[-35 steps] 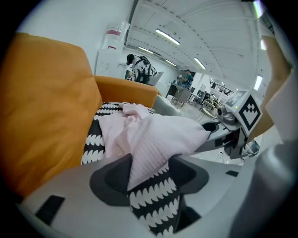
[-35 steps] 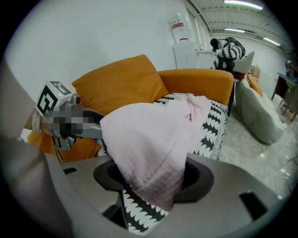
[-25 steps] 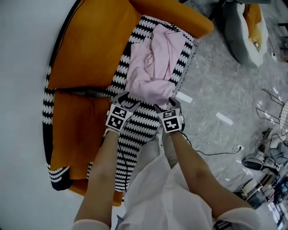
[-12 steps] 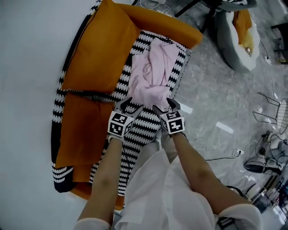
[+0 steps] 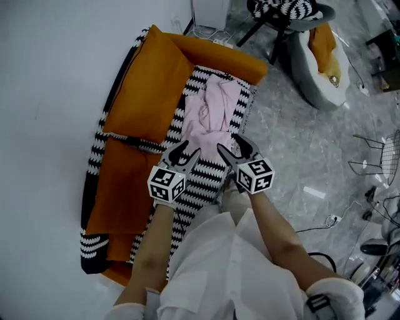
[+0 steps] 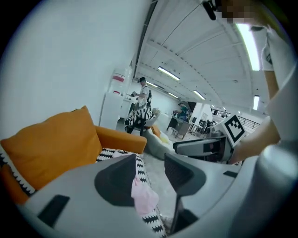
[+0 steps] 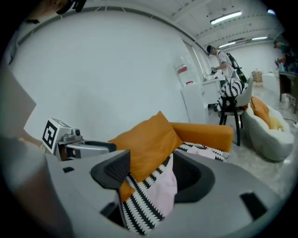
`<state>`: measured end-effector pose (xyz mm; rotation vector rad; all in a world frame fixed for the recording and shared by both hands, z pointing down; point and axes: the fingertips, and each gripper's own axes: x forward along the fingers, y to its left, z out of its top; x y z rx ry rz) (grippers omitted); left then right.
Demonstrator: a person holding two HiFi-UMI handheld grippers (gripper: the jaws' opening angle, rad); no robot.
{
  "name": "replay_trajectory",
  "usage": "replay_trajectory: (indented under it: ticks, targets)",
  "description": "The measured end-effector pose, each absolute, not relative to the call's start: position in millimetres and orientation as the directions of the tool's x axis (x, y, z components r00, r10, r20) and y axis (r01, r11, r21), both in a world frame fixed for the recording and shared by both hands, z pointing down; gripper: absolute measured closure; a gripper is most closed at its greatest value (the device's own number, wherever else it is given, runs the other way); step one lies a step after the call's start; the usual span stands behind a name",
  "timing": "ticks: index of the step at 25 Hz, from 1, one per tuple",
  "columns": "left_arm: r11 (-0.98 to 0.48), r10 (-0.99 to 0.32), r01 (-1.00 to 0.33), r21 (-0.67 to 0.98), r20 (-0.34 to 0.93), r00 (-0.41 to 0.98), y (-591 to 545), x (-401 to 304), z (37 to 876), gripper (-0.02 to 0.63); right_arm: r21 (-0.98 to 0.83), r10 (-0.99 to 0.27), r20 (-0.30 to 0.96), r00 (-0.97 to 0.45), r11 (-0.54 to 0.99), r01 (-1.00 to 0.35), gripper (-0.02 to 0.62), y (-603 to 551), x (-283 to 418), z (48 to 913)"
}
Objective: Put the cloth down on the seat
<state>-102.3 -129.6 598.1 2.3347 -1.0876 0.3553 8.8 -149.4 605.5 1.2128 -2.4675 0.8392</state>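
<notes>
Cloth (image 5: 209, 114): one, on one seat (image 5: 201, 176).

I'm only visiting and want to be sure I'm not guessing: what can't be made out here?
Head view: near end of the sofa, hidden under the person's arms.
Head view: the patterned chair, cut off by the top edge.
Left gripper view: the bystander at the far counter, too small.

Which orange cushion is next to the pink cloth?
The far cushion, by the armrest: the cloth lies beside it. The near cushion has none.
</notes>
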Motion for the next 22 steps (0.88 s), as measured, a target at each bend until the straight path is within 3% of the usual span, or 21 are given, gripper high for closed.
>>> replay_trajectory:
  ticks: [5, 9, 13, 22]
  targets:
    - [-0.545, -0.7, -0.783, 0.301, 0.35, 0.622, -125.3, -97.6, 531.3, 0.431, -0.361, -0.658, 0.314, -0.685, 0.584, -0.727, 0.431, -140.9, 5.4, 528.5]
    - [-0.539, -0.76, -0.803, 0.255, 0.263, 0.594, -117.3, -99.6, 472.8, 0.518, -0.311, -0.704, 0.181, -0.686, 0.621, -0.72, 0.569, -136.7, 12.7, 461.0]
    - [-0.532, -0.802, -0.815, 0.228, 0.172, 0.572, -107.4, -108.3, 416.7, 0.589, -0.257, -0.724, 0.117, -0.679, 0.639, -0.725, 0.584, -131.4, 20.5, 406.5]
    - [-0.528, -0.846, -0.839, 0.135, 0.005, 0.533, -103.4, -124.5, 321.2, 0.591, -0.185, -0.795, 0.002, -0.607, 0.596, -0.781, 0.587, -125.7, 59.2, 314.4]
